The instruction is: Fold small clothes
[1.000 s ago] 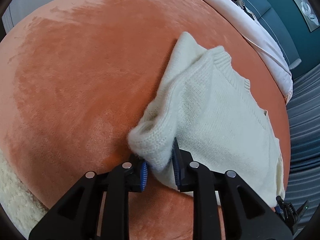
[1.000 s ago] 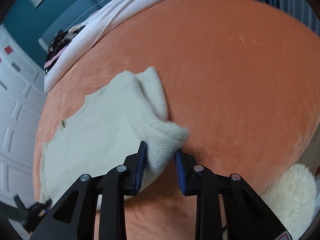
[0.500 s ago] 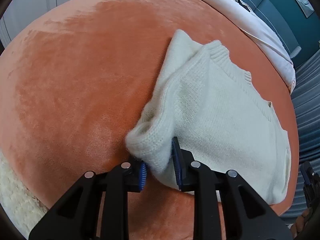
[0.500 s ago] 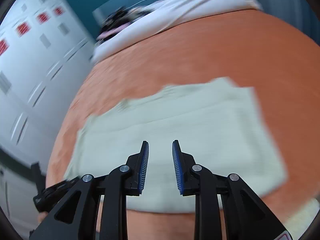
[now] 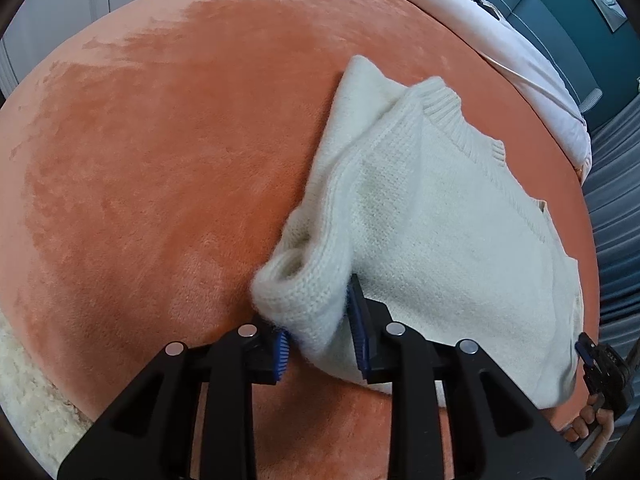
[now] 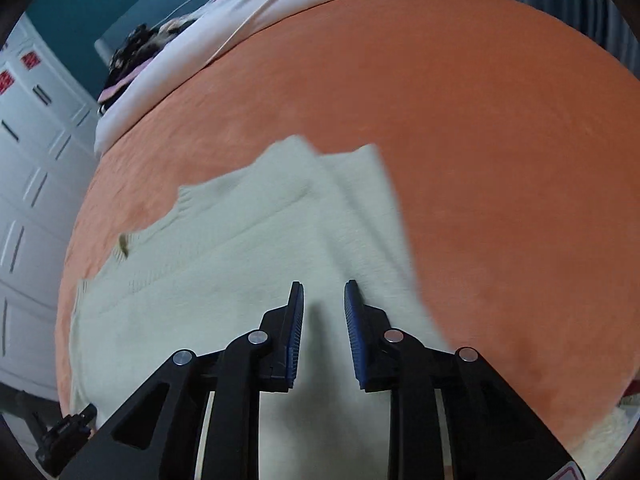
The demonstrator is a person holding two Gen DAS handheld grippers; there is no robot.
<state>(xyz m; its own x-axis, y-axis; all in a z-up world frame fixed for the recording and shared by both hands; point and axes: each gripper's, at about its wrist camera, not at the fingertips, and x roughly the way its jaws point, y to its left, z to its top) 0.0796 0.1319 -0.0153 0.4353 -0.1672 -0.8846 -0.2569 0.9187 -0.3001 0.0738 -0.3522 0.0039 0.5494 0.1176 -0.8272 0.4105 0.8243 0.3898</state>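
- At the left of the scene, your left tongs (image 5: 320,344) have a bunched fold of the cream knitted sweater (image 5: 440,216) between their blue pads; the jaws are opening at this moment, with the knit still touching both pads.
- The sweater lies on an orange plush blanket (image 5: 160,160) that covers a bed. In the left wrist view, one sleeve looks folded in over the body, and the ribbed neckline sits toward the far side.
- Toward the right, your right tongs (image 6: 324,320) hover over the middle of the sweater with their jaws apart and nothing between them. This view is blurred, so fine detail of the fabric is unclear.
- At the far right edge of the left wrist view you can make out the tip of the right tongs and some fingers (image 5: 592,416) of the hand holding them, just beside the sweater's hem.
- Progress, as a judgement: the fold is under way but not finished. A side fold seems started; the other side and the final fold of the body remain, and the bunched part needs flattening.
- Count: one sweater, two tongs, one orange blanket, one pale pink sheet (image 5: 500,40) at the far edge, one fluffy white rug (image 5: 24,400) below the bed.
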